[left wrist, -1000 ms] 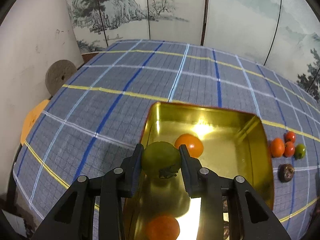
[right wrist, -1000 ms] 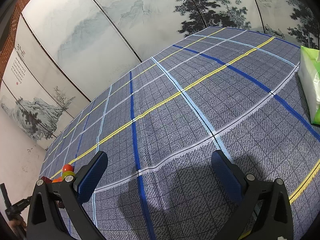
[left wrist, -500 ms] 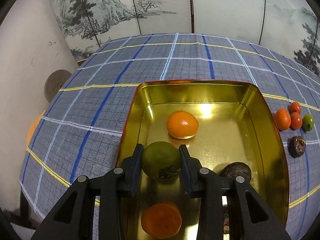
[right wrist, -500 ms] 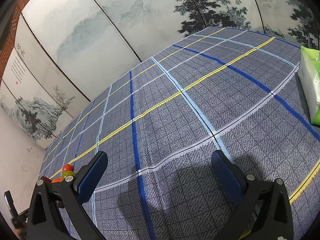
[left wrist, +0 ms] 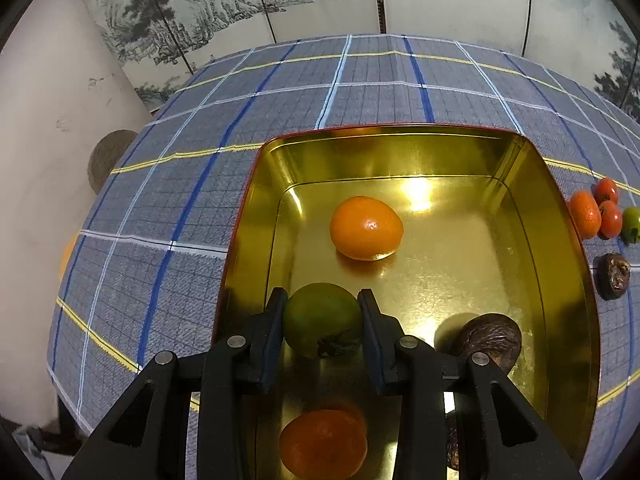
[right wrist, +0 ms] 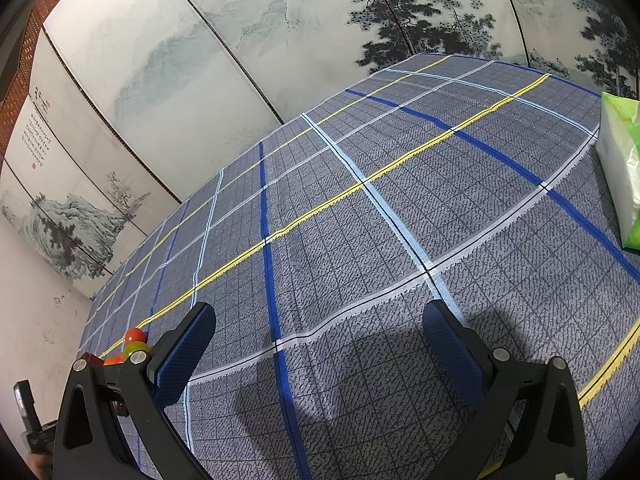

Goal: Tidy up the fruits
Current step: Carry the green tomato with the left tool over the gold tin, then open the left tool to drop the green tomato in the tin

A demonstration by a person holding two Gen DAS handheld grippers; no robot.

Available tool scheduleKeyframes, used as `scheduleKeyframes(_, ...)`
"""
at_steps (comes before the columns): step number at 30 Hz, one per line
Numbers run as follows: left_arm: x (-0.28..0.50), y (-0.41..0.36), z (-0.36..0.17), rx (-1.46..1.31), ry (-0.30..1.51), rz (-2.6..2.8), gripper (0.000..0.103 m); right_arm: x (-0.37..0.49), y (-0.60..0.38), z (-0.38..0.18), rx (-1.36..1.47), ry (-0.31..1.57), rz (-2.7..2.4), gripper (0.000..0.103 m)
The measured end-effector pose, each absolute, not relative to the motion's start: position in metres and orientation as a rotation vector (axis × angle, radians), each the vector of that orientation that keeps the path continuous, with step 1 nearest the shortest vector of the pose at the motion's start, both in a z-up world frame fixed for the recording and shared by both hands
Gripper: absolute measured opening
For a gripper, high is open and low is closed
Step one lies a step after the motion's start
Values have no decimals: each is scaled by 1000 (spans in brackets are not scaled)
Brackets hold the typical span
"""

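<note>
My left gripper point(left wrist: 323, 320) is shut on a green tomato point(left wrist: 320, 318) and holds it over the near left part of a gold metal tray point(left wrist: 256, 200). Inside the tray lie an orange point(left wrist: 366, 227), a second orange point(left wrist: 323, 442) below the gripper, and a dark brown fruit point(left wrist: 488, 338). Right of the tray on the cloth sit an orange fruit point(left wrist: 585, 214), two red tomatoes point(left wrist: 610, 218), a green one point(left wrist: 632, 230) and a brown fruit point(left wrist: 614, 276). My right gripper point(right wrist: 320, 344) is open and empty above the checked cloth; small fruits point(right wrist: 134, 342) show at its far left.
A blue-grey checked tablecloth point(left wrist: 360, 88) covers the table. A green and white plastic bag point(right wrist: 620, 168) lies at the right edge of the right wrist view. Painted screen panels point(right wrist: 240, 40) stand behind the table. The table's left edge drops to a pale wall.
My left gripper has moved forward and lower over the tray with the green tomato still held; the tray now fills more of the view. The right gripper has not moved.
</note>
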State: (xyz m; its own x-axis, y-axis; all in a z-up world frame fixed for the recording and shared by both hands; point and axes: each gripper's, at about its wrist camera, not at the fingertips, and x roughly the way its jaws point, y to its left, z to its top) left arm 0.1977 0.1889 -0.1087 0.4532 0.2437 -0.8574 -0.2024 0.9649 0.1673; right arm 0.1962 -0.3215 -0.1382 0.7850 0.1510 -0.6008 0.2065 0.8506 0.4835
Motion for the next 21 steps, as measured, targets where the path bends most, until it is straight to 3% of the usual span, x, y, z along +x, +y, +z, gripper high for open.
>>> scheduleKeyframes(21, 201, 188, -113, 47, 1078, 269, 38, 196, -319, -138, 547, 687, -46, 103)
